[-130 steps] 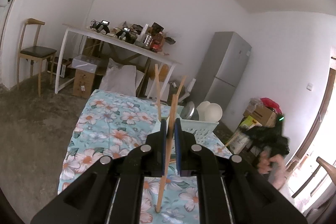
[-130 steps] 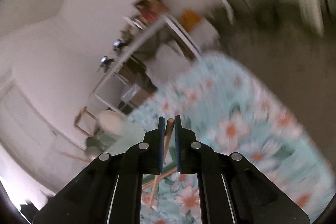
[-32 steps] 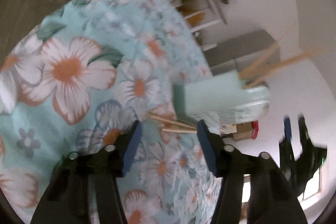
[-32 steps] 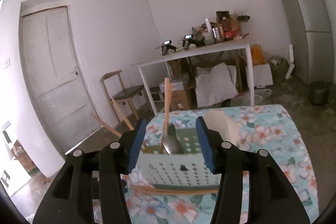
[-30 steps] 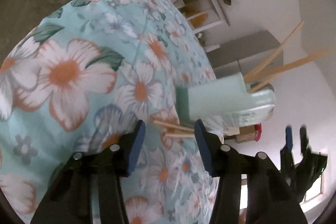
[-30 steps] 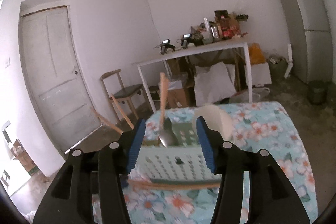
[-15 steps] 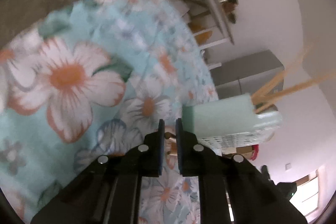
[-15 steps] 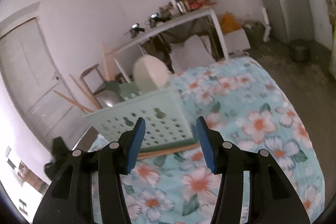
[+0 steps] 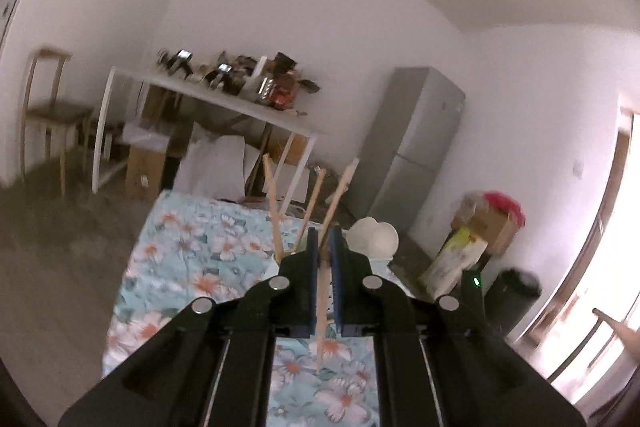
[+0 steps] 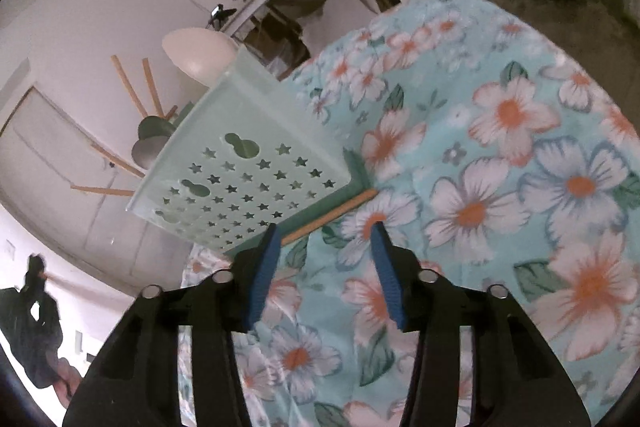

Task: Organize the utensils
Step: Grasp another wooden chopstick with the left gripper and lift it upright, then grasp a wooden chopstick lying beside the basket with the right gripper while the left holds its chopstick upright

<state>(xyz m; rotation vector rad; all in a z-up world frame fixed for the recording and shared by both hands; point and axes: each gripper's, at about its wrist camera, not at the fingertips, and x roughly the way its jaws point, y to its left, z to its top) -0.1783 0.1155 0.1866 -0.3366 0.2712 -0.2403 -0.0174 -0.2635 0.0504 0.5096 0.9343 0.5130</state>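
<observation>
In the left wrist view my left gripper (image 9: 325,233) is shut on a wooden chopstick (image 9: 320,327), held upright above the floral tablecloth (image 9: 180,259). Just beyond its fingertips several chopsticks (image 9: 272,203) stand in the rack's holder, beside white bowls (image 9: 376,235). In the right wrist view my right gripper (image 10: 325,227) tilts down over the cloth with its jaws closing. Another chopstick (image 10: 340,211) lies on the cloth against the base of the mint-green dish rack (image 10: 240,163). It runs between the fingertips, and the pads do not touch it.
The rack also holds a white bowl (image 10: 200,55) and a metal spoon (image 10: 146,151). Beyond the cloth stand a cluttered white table (image 9: 224,99), a wooden chair (image 9: 48,107), a grey fridge (image 9: 416,155) and cardboard boxes (image 9: 484,231). A person in dark clothes (image 10: 36,327) is at the left.
My left gripper shut on a chopstick that lay on the cloth, then rose and rolled upright with it. My right gripper sank toward the cloth at the rack's base and its jaws narrowed.
</observation>
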